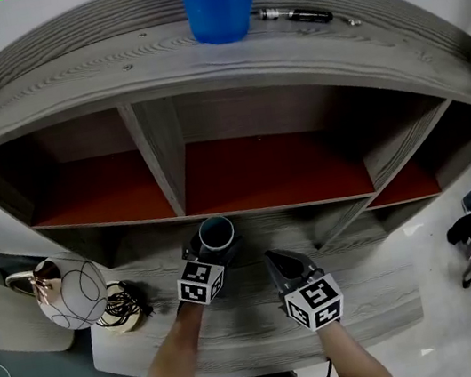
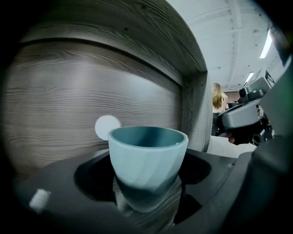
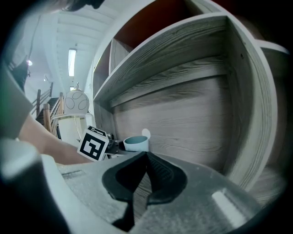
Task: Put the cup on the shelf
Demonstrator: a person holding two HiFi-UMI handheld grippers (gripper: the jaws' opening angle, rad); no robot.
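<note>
The left gripper (image 1: 217, 240) has its fingers (image 2: 68, 183) spread wide and clasped round the cup (image 2: 147, 157), a pale teal one with a faceted wall. The cup stands upright and empty, its lower half cradled in the curved hollows of the two black fingers. The cup is in the lower tier of the shelf (image 1: 304, 63), over the grey wood-grain board (image 1: 376, 294) and close to the back panel. Wood grain shows just beneath its base, but I cannot tell whether the base touches the board. On the panel right behind the cup's rim sits a small white round disc (image 2: 107, 127), plain as far as can be seen. A vertical divider (image 2: 196, 114) stands to the cup's right.

The right gripper (image 1: 276, 259) lies just beside the left one, over the same board and towards its front edge. Its fingers (image 3: 160, 176) are pressed together at the tips with nothing between them.

Each gripper's cube carries black-and-white square marker patterns (image 1: 201, 281) rather than letters.

On the top board of the shelf, near its middle, stands a blue cup (image 1: 220, 1). Just to its right lies a dark pen (image 1: 295, 14), whose print is too small to read. Off the shelf's left end, a round patterned ornament (image 1: 71, 291) rests on a low side surface.
</note>
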